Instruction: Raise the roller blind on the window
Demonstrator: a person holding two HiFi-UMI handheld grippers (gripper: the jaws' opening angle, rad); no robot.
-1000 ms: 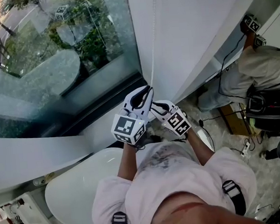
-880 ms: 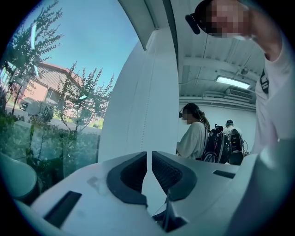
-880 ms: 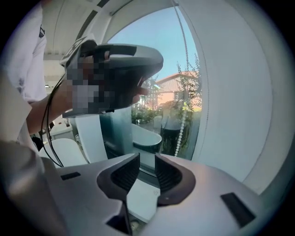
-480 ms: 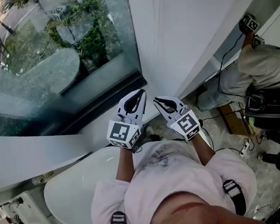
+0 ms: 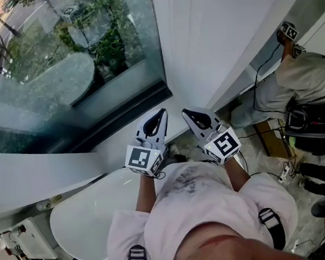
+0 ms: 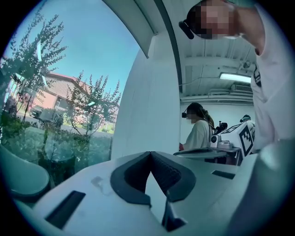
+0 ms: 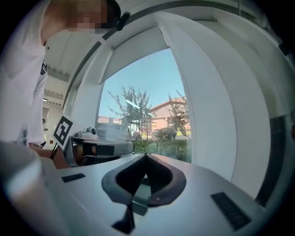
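My left gripper and right gripper are held side by side before my chest, a short way apart, tips toward the foot of the window and the white pillar. The left gripper is shut with its pads touching and nothing between them. The right gripper is likewise shut and empty. In the right gripper view a white roller blind covers only the top of the pane; sky, trees and houses show below it. No pull cord shows in any view.
A round white table stands low at my left. At the right a seated person wears equipment, with cables and boxes on the floor. A dark window frame runs below the glass.
A second ago both grippers were together at a thin white cord by the pillar. They have since come down and apart, the right jaws have closed, and the cord is out of sight.
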